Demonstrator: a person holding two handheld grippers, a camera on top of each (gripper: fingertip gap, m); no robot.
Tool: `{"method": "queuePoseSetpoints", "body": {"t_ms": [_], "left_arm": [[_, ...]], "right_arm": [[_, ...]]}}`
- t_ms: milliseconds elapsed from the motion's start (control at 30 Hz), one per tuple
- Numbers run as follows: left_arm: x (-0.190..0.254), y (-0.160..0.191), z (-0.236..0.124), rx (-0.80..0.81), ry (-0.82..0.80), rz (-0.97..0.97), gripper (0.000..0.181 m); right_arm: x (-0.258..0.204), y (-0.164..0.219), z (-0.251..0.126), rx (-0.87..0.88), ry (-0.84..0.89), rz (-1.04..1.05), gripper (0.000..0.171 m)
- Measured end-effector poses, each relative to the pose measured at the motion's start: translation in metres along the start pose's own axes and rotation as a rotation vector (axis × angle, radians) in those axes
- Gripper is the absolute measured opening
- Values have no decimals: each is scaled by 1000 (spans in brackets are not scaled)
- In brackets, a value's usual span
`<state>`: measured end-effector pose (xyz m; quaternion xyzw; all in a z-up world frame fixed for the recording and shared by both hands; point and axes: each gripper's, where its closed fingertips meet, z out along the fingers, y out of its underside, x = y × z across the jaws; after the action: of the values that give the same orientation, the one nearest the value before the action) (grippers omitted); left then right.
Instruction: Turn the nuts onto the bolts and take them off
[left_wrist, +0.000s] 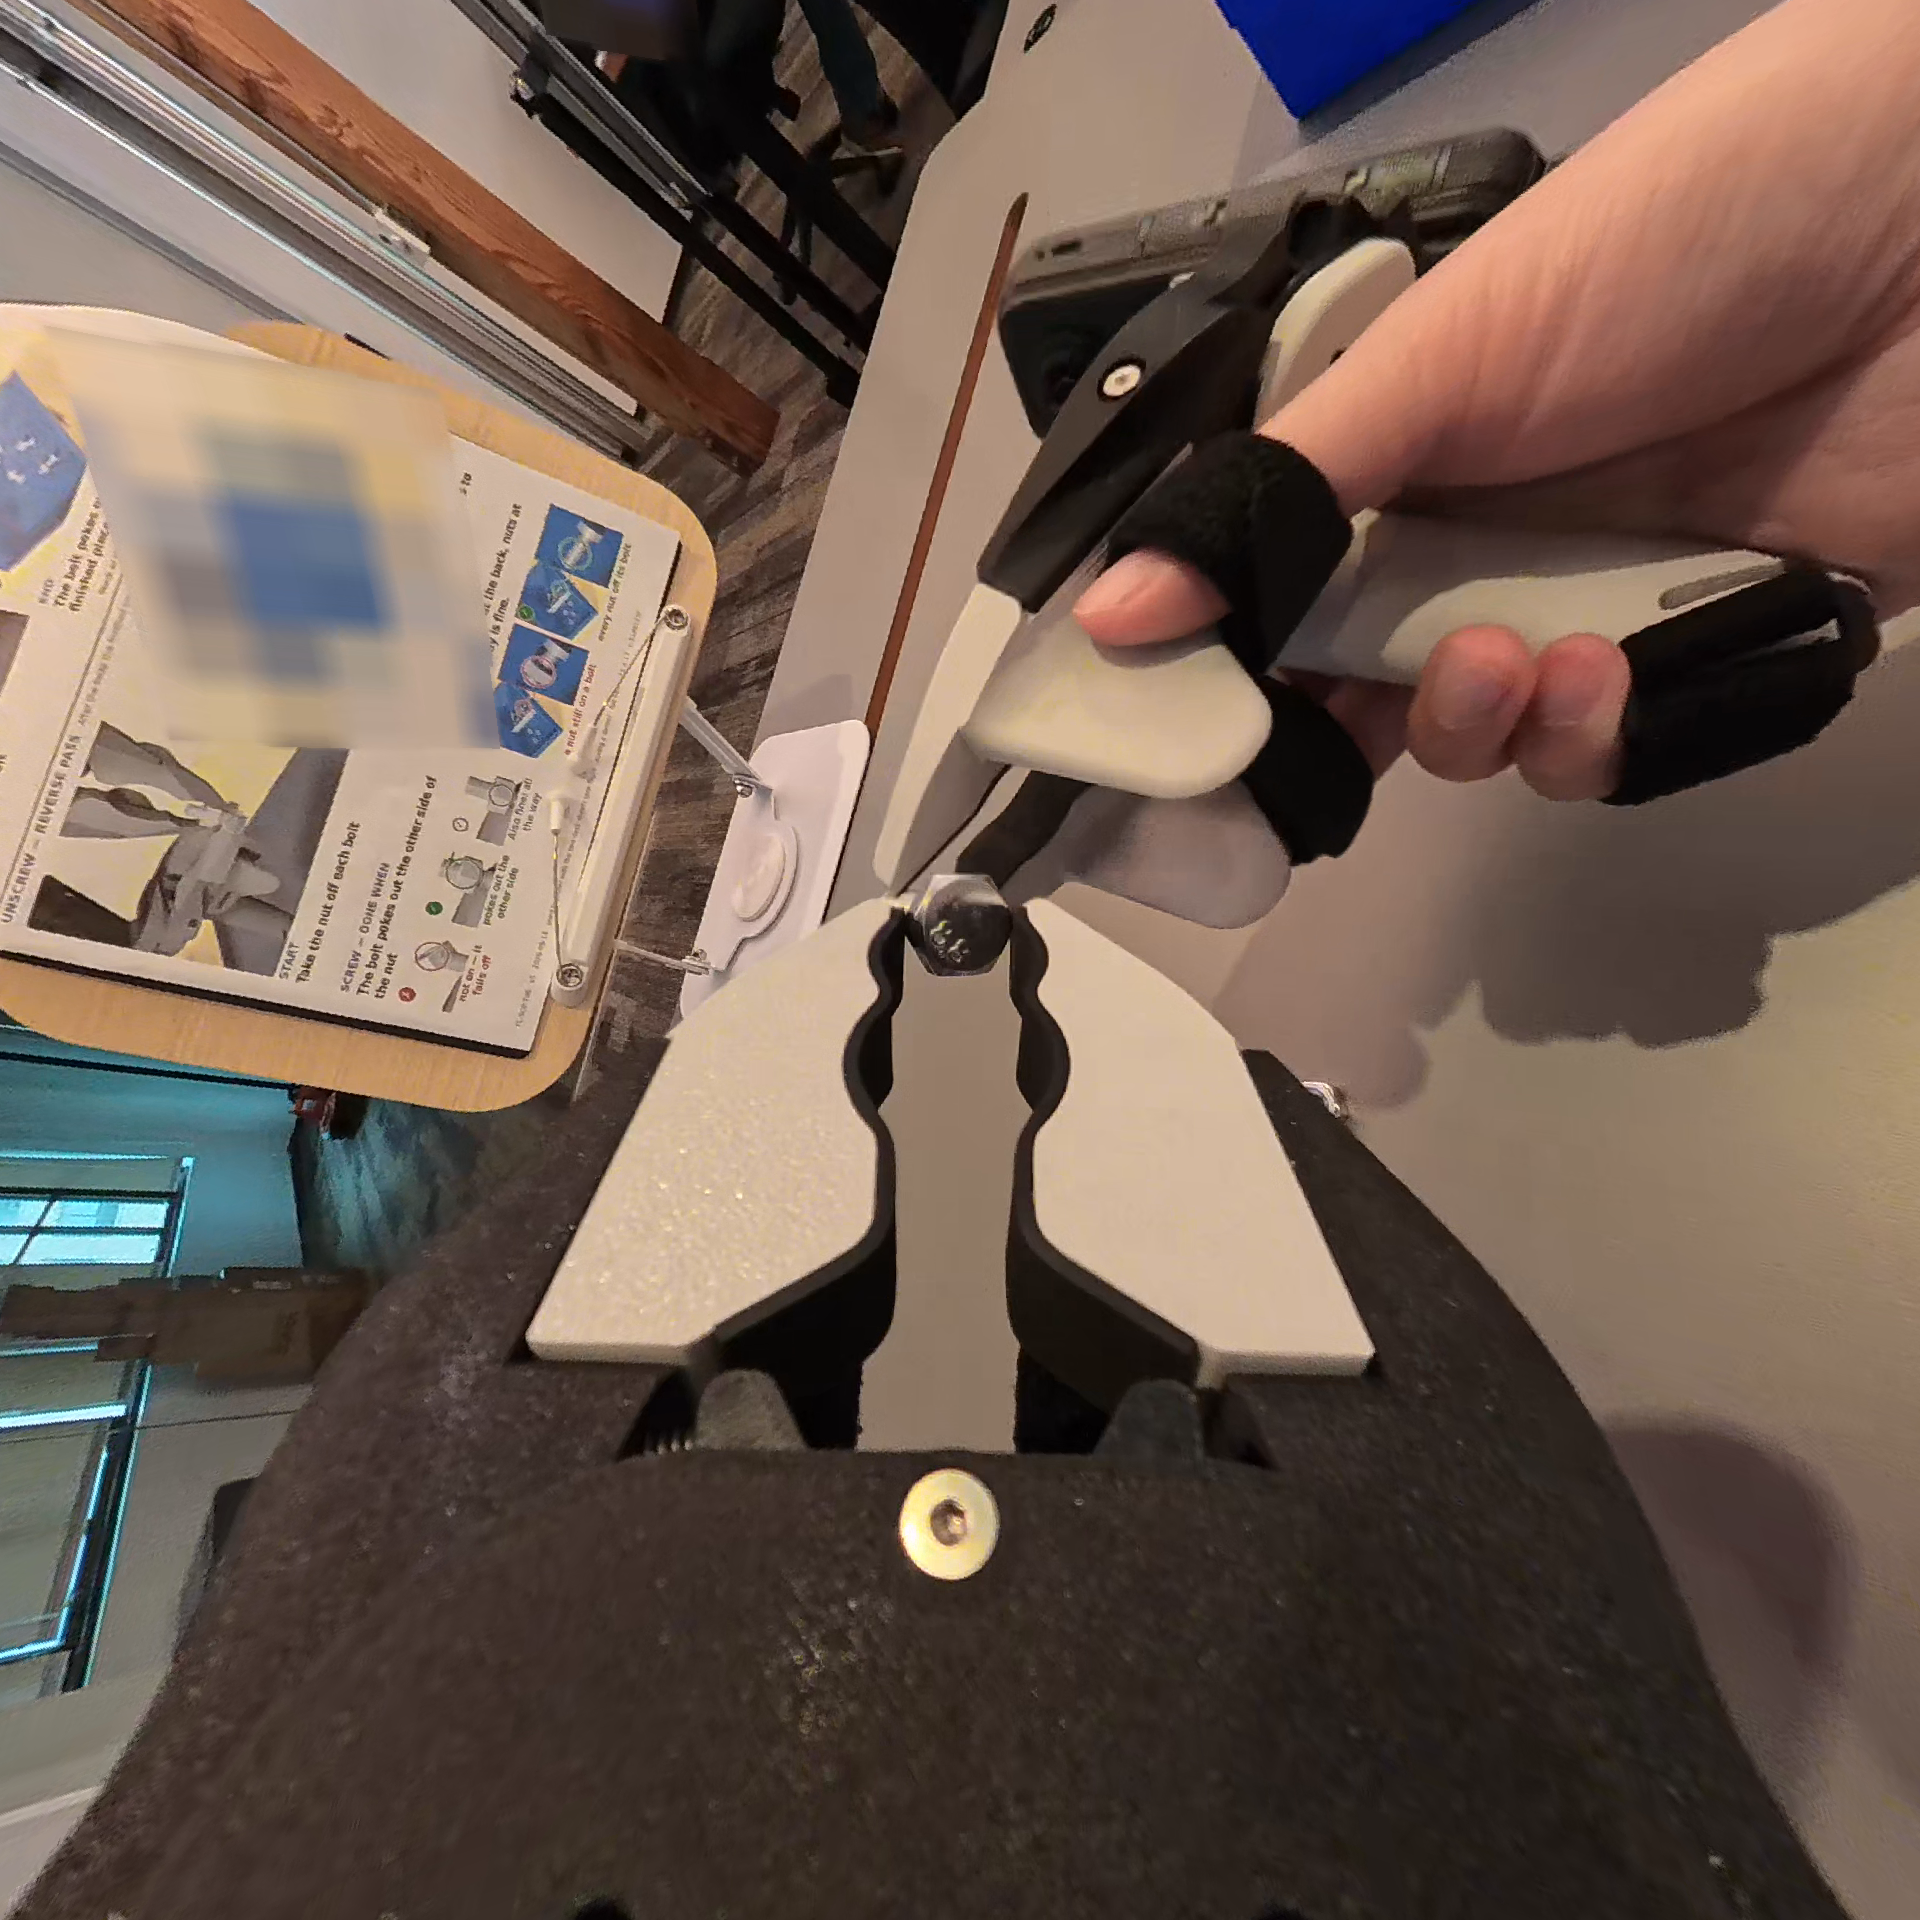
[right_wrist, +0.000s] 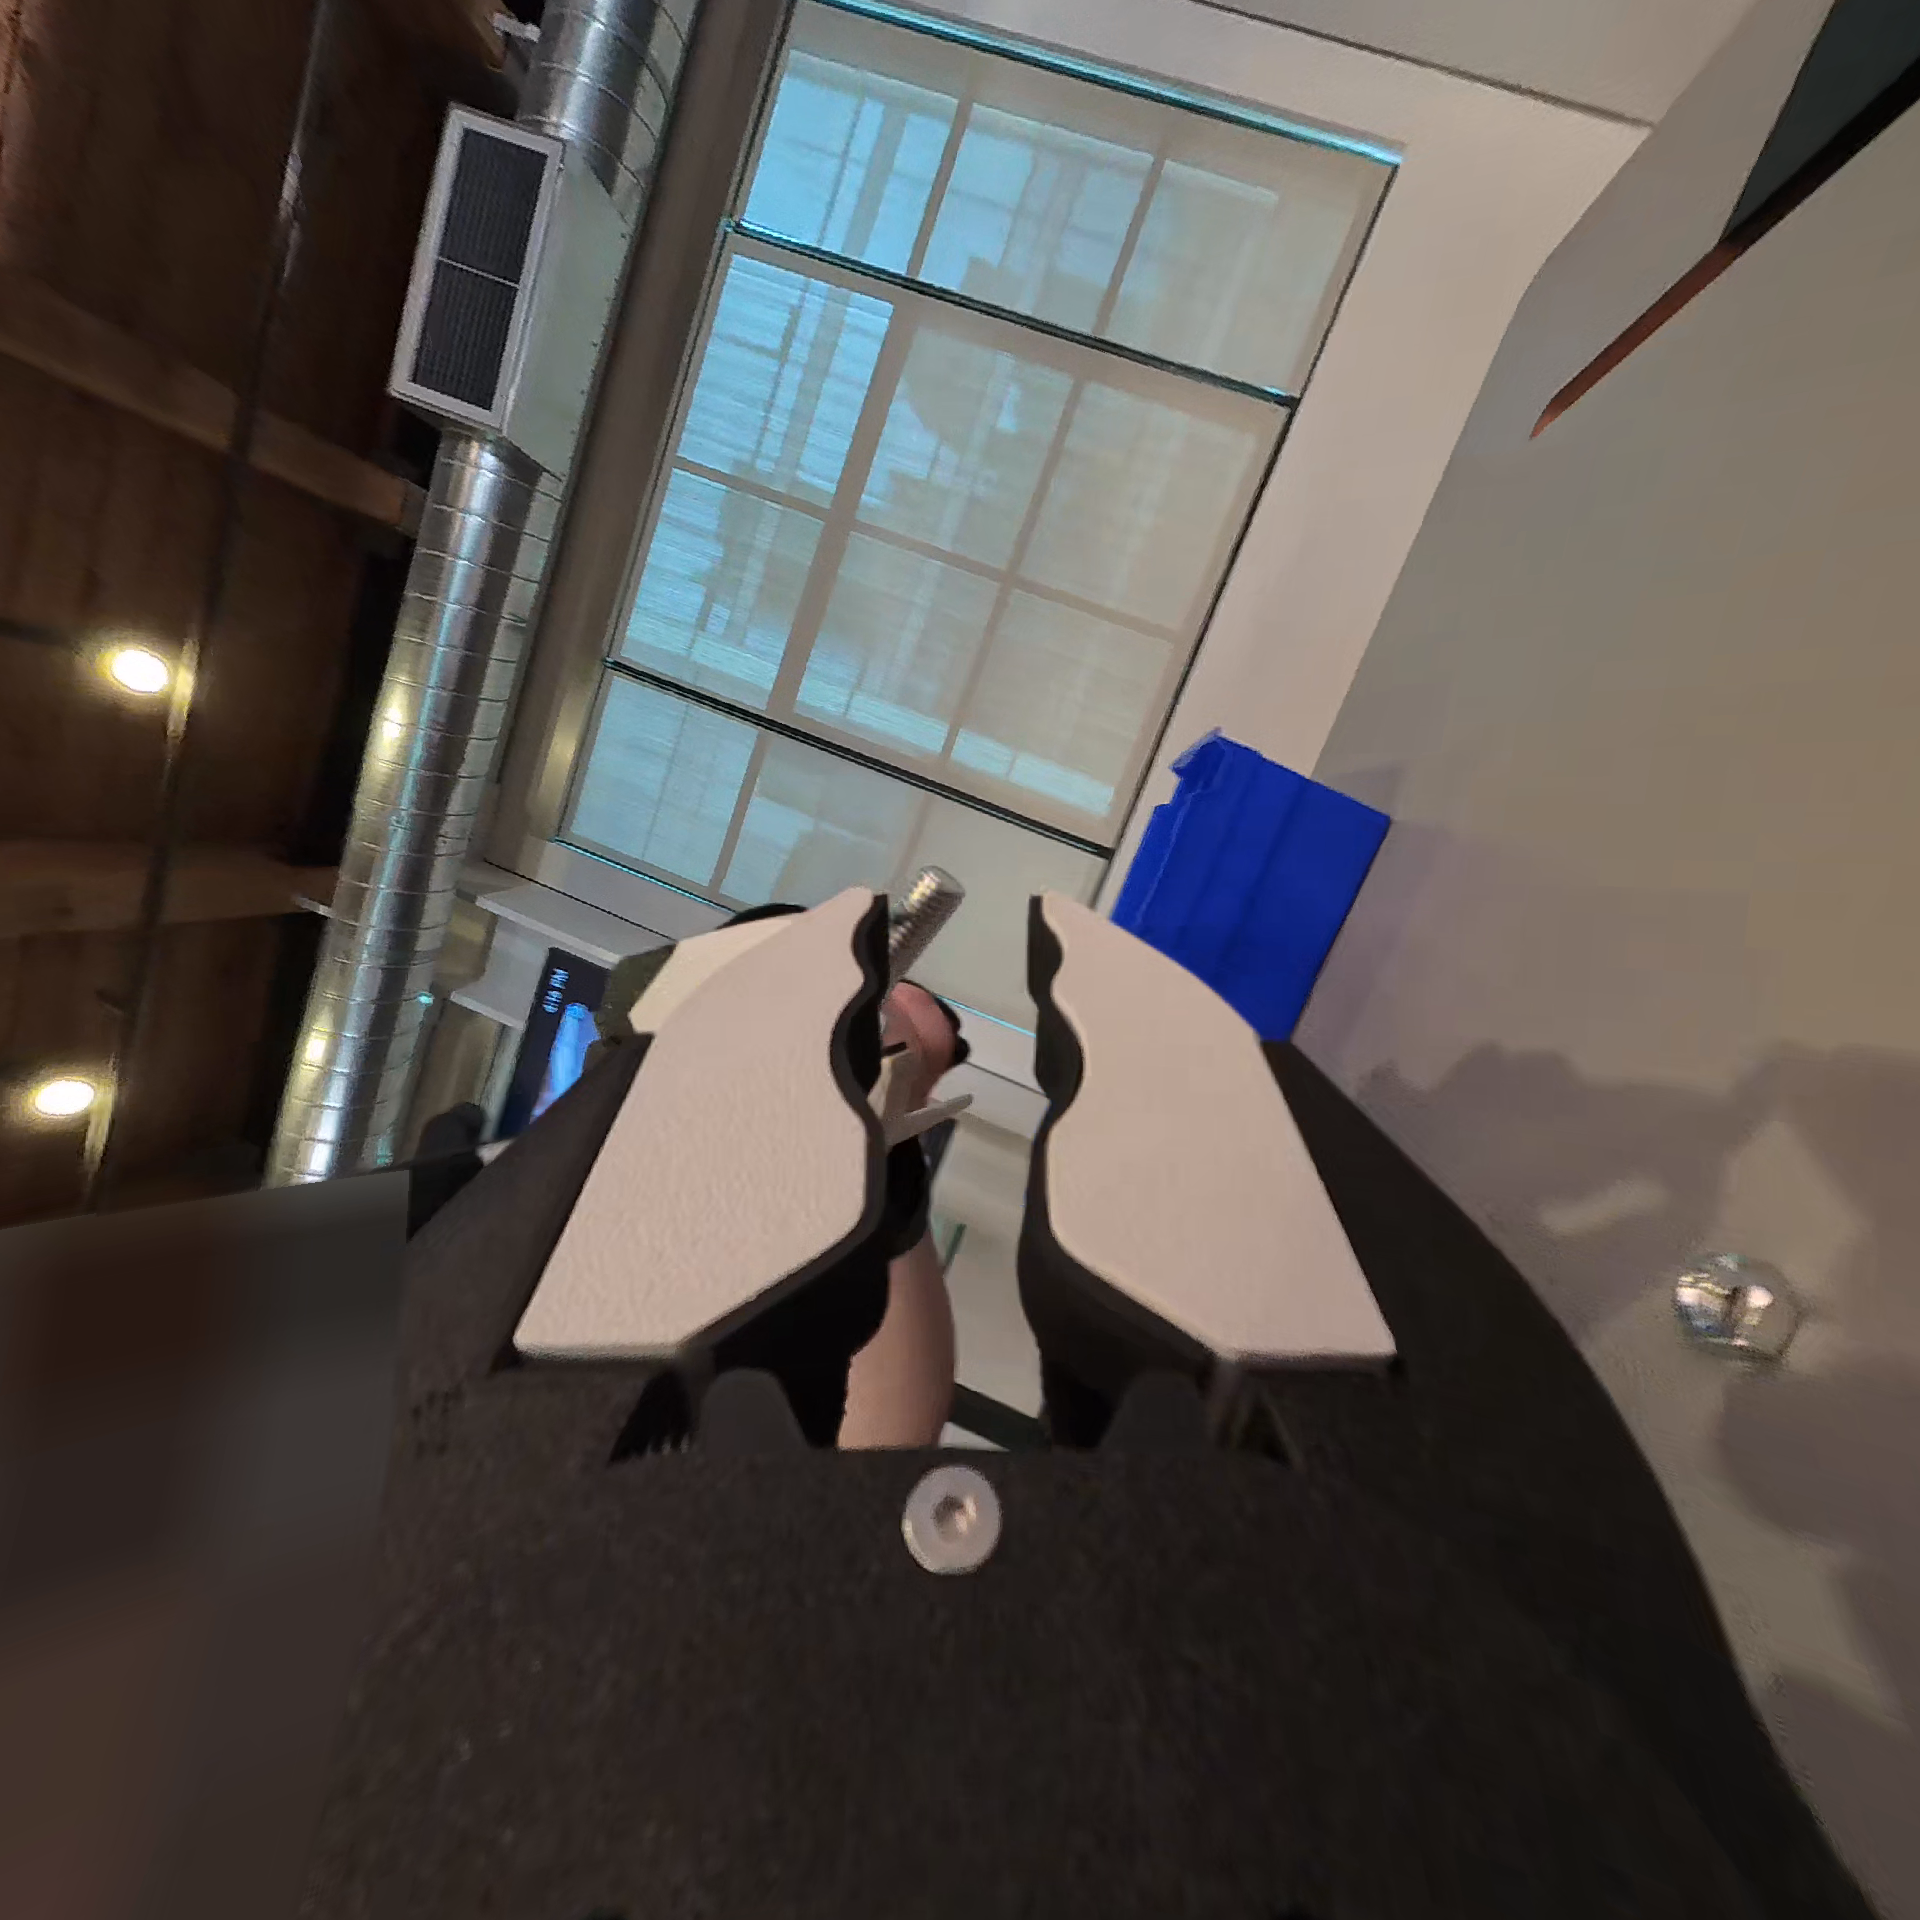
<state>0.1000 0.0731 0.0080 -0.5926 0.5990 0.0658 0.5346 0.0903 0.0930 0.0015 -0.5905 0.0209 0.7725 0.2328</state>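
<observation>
Bolts are what I am working with: one bolt (left_wrist: 956, 935) is sitting at the centre of the left wrist frame, its hex head clamped between the tips of the left tongs (left_wrist: 954, 928), so the left tongs are closed on it, I judge to keep it from spinning. In the right wrist frame, the same bolt's threaded end (right_wrist: 928, 896) is poking up at centre, bare of any nut. The right tongs (right_wrist: 956, 920) are standing apart, gripping nothing, their tips reaching toward the shank. A loose nut (right_wrist: 1733, 1317) is lying on the pale desk (right_wrist: 1662, 727) at the right edge of that frame, well apart from the bolt. I am judging the nut must be fetched next.
</observation>
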Motion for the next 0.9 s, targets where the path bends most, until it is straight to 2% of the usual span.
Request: {"method": "queuePoseSetpoints", "body": {"t_ms": [67,300,467,533,700,900], "left_arm": [[2,0,1,-3,7,4,19],[-1,-4,2,15,-10,4,19],[-4,-1,6,-16,-81,-8,23],[-4,0,6,-27,-99,-69,27],[5,-12,-2,45,2,-432,56],[18,-26,0,154,162,-755,53]], "right_arm": [[-7,1,2,0,-59,52,21],[-9,0,1,16,-96,77,13],[-9,-8,-3,53,-84,1,12],[-9,-12,-6,61,-57,-91,11],[-21,-19,-14,35,-20,-410,9],[-47,-4,-14,-105,-32,-849,9]]}}
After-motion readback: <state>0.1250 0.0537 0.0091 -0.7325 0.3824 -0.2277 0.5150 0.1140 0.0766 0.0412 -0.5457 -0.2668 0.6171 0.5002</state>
